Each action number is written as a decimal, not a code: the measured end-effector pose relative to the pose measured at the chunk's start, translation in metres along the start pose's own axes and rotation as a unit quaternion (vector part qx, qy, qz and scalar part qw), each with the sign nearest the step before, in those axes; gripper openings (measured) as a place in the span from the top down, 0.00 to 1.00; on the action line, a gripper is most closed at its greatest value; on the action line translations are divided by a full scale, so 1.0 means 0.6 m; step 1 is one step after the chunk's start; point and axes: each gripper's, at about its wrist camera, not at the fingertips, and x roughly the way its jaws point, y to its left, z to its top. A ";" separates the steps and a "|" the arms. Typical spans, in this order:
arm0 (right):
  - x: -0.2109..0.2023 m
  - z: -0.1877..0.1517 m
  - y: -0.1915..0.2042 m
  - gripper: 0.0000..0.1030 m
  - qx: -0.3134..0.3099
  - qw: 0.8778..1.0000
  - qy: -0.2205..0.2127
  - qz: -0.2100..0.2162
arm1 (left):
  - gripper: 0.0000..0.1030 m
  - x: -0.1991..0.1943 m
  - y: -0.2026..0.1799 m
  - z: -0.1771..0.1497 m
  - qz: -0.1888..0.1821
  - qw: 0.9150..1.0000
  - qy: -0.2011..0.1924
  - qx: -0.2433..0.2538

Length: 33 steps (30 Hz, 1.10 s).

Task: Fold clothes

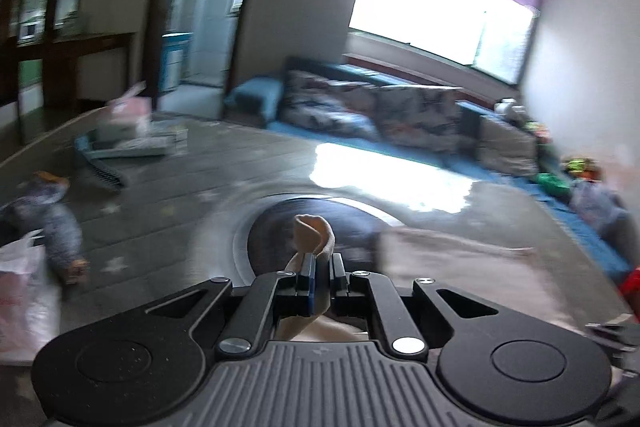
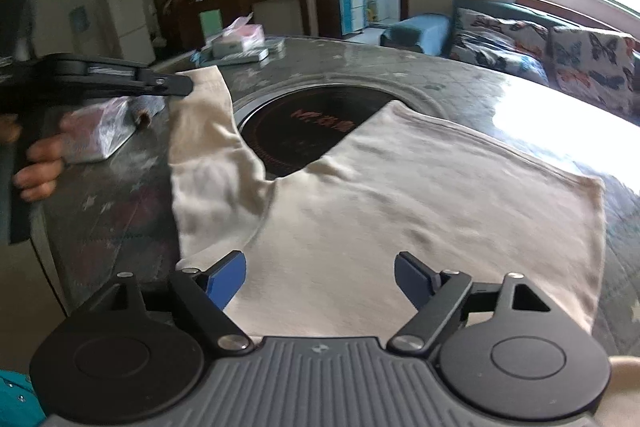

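Right gripper point(image 2: 320, 281) is hovering low over the near edge of the cream T-shirt point(image 2: 400, 211), its blue pads standing apart with cloth beneath them but nothing pinched; released. Most of the shirt is lying flat on the round dark table point(image 2: 440, 79), partly covering the inset black cooktop disc point(image 2: 304, 123).

Left gripper point(image 2: 176, 85) is clenched on the shirt's sleeve point(image 2: 208, 139), holding that end raised off the table; in the left wrist view a curl of cream fabric point(image 1: 314, 233) is poking out past the closed pads. A person's hand point(image 2: 38, 167) is gripping its handle.

Judgement on the step in hand: sleeve is being folded inward over the body. To do it well, carry the sleeve across taut, lay its edge parallel to the side seam, and pin the body with the free gripper so it is not dragging.

Containers: a clear plastic bag point(image 2: 100, 135) is lying on the table's left side, contents unclear. Farther back, a pink tissue box point(image 2: 244, 33) is sitting on flat items. A butterfly-print sofa point(image 2: 560, 43) is standing beyond.
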 end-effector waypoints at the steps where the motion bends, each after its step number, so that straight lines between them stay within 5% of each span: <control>1: -0.006 -0.001 -0.008 0.23 0.009 1.000 -0.003 -0.001 | 0.93 -0.006 -0.018 0.000 -0.016 1.000 -0.002 0.005; 8: -0.054 -0.018 -0.062 0.32 0.064 0.998 -0.023 -0.019 | 0.94 -0.016 -0.138 -0.018 -0.121 0.992 0.006 0.040; 15: -0.095 -0.046 -0.121 0.36 0.126 0.990 -0.033 -0.048 | 0.94 0.031 -0.224 -0.077 -0.163 0.978 0.063 0.113; 23: -0.092 -0.059 -0.146 0.44 0.170 0.984 -0.024 -0.039 | 0.87 0.050 -0.254 -0.139 -0.170 0.966 0.103 0.167; 25: -0.084 -0.056 -0.139 0.45 0.167 0.985 -0.020 -0.032 | 0.65 0.045 -0.251 -0.146 -0.170 0.964 0.106 0.176; 27: -0.068 -0.052 -0.128 0.47 0.161 0.987 -0.011 -0.024 | 0.54 0.032 -0.234 -0.141 -0.164 0.965 0.089 0.184; 33: -0.026 -0.048 -0.107 0.50 0.153 0.988 0.012 -0.015 | 0.46 -0.002 -0.158 -0.129 -0.116 0.972 0.054 0.198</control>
